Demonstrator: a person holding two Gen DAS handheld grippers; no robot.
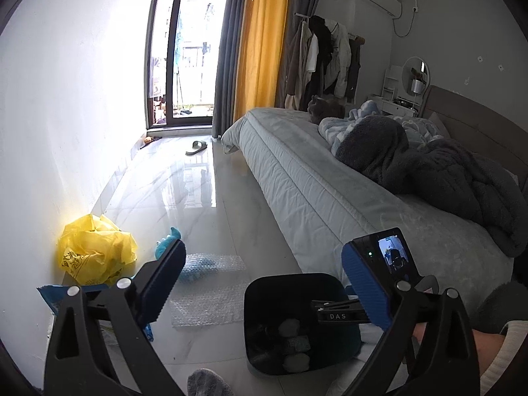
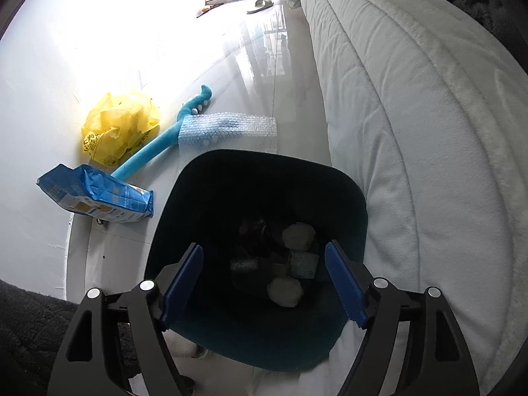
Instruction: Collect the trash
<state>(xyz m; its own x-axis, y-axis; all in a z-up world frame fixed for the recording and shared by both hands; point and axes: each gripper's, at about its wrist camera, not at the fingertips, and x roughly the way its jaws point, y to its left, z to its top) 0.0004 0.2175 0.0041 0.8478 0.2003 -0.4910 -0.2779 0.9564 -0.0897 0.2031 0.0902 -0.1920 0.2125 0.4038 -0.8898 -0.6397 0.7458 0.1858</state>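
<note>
Surroundings: bed [image 1: 316,178] runs along the right of the dark bin [image 2: 264,198], w/ a cat [image 1: 325,109] on top. On the floor left of the bin: yellow bag [image 2: 120,128], blue packet [image 2: 99,194], blue foam toy [image 2: 155,145] and bubble wrap [image 2: 227,128], which partly covers the toy.

Bin contents: two whitish paper balls [image 2: 285,292], a pale block, dark scraps.

Marking: "DAS" on the right gripper's bar.

Left gripper [image 1: 264,283]: jaws wide apart, empty. Right gripper [image 2: 264,283]: jaws apart above the bin, nothing clamped.

bright window [image 1: 184,49] glare, fisheye edges, sharp focus
</note>
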